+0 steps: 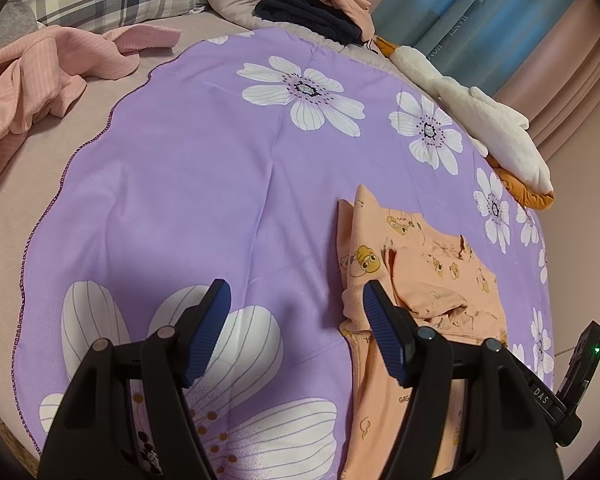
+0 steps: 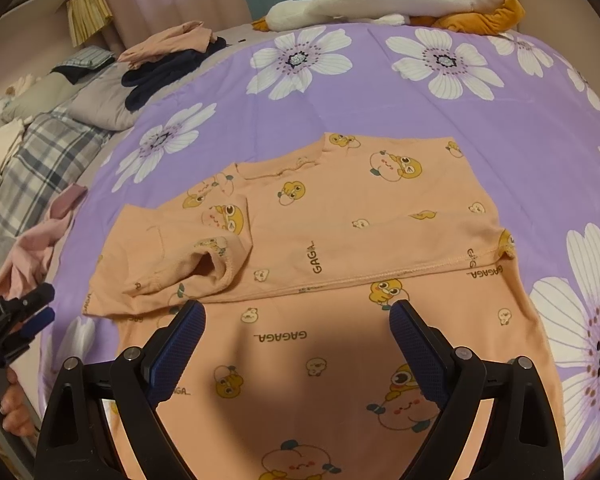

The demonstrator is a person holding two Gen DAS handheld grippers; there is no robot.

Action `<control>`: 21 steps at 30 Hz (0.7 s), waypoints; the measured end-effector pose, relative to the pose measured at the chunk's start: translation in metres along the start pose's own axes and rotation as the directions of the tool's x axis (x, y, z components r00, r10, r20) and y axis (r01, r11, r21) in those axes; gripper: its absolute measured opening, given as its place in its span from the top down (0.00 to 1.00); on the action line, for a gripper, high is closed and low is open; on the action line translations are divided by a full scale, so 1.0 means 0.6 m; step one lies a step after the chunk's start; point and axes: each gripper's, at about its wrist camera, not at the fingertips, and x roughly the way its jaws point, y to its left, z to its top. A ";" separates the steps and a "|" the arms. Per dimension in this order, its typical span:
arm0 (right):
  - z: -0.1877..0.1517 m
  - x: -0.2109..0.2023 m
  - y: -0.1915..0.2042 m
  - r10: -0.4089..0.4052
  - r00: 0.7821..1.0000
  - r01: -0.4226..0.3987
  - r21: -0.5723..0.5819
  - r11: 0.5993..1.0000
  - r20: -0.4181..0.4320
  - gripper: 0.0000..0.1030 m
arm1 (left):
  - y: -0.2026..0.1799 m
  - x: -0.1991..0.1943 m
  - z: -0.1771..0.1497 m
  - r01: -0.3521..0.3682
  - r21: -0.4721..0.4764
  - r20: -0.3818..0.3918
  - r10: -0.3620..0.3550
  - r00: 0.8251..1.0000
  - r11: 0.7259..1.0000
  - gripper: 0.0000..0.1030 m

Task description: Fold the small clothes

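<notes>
— Blue-padded jaws of the right gripper (image 2: 296, 356) are standing released, nothing between them, hanging over the lower half of the peach shirt (image 2: 340, 232).

— And the left gripper (image 1: 296, 328)?

— Also gaping, empty, hovering over the purple floral sheet (image 1: 204, 168), with the shirt's edge lying just beside its right finger.

— How should the fold go?

— I'd be pinching the hem at both corners, lifting evenly, keeping the tucked sleeve (image 2: 204, 268) flat. The shirt is lying spread mid-sheet, well short of the plush goose (image 2: 400, 0).
</notes>
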 end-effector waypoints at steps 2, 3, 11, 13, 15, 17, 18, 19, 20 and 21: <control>0.000 0.000 0.000 -0.001 1.000 0.001 0.000 1.000 -0.001 0.10 | 0.000 0.001 0.000 -0.001 0.001 -0.001 0.001 1.000 1.000 0.34; 0.000 0.000 0.000 -0.002 1.000 0.002 0.001 1.000 0.000 0.10 | -0.001 0.001 0.000 -0.001 0.001 -0.001 0.001 1.000 1.000 0.34; 0.005 -0.002 0.005 -0.001 1.000 0.001 -0.022 1.000 0.014 0.10 | 0.005 0.005 -0.002 -0.014 0.003 -0.007 0.014 1.000 1.000 0.36; 0.010 -0.009 0.011 0.008 0.999 -0.007 -0.035 0.999 0.034 0.10 | 0.007 0.006 -0.001 -0.018 0.003 -0.010 0.018 1.000 1.000 0.36; 0.016 -0.013 0.017 0.016 0.999 -0.014 -0.047 0.999 0.047 0.10 | 0.008 0.006 0.000 -0.023 0.003 -0.012 0.023 1.000 1.000 0.36; 0.022 -0.016 0.024 0.030 0.998 -0.027 -0.059 0.998 0.056 0.10 | 0.007 0.006 0.001 -0.029 0.004 -0.014 0.029 0.999 1.000 0.37; 0.026 -0.018 0.028 0.042 0.997 -0.038 -0.064 0.997 0.060 0.10 | 0.008 0.006 0.001 -0.031 0.004 -0.014 0.032 0.999 0.999 0.37; 0.030 -0.020 0.033 0.052 0.997 -0.048 -0.071 0.996 0.064 0.10 | 0.009 0.006 0.001 -0.034 0.004 -0.014 0.034 0.999 0.999 0.37; 0.033 -0.021 0.037 0.059 0.996 -0.054 -0.078 0.995 0.069 0.11 | 0.009 0.006 0.002 -0.035 0.003 -0.014 0.035 0.999 0.999 0.37; 0.037 -0.023 0.043 0.070 0.995 -0.063 -0.091 0.994 0.076 0.15 | 0.010 0.006 0.002 -0.035 0.002 -0.014 0.035 0.999 0.999 0.37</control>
